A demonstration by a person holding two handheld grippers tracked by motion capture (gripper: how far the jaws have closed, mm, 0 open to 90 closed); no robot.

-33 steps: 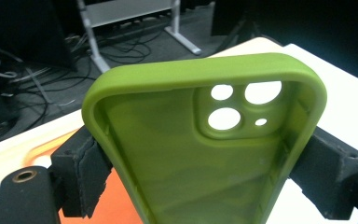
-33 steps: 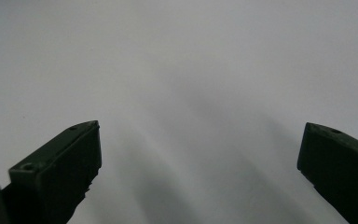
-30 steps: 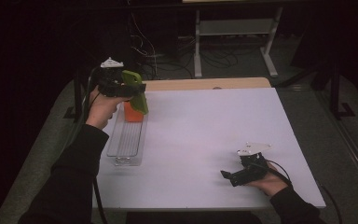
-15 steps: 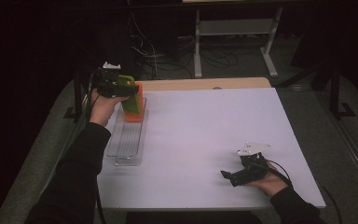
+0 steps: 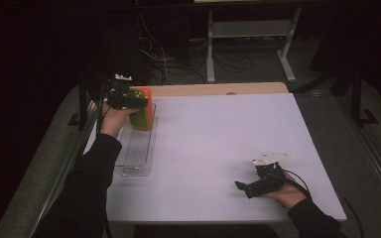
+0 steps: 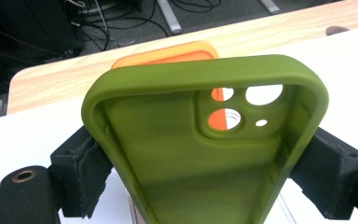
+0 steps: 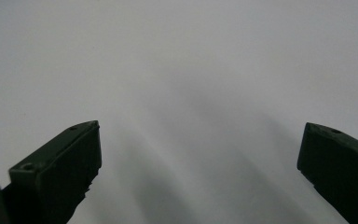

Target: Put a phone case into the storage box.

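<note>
An olive-green phone case (image 6: 168, 140) is clamped by its long edges between the pads of my left gripper (image 6: 205, 170), its hollow inner side and camera cut-out facing the camera. In the high view my left gripper (image 5: 138, 103) holds the green case (image 5: 140, 120) at the far end of a clear ribbed tray (image 5: 138, 148). An orange phone case (image 5: 147, 94) stands just behind it and shows through the cut-out (image 6: 216, 120). My right gripper (image 5: 243, 187) rests low on the white table (image 5: 218, 134) near its front right, open and holding nothing (image 7: 200, 163).
The tray lies along the table's left edge. A strip of wooden tabletop (image 5: 218, 89) runs behind the white surface. Cables and a metal stand's legs (image 5: 248, 44) lie on the dark floor beyond the table.
My left hand has come down with the green case, bringing it lower over the tray's far end in front of the orange case. The right hand has kept still.
</note>
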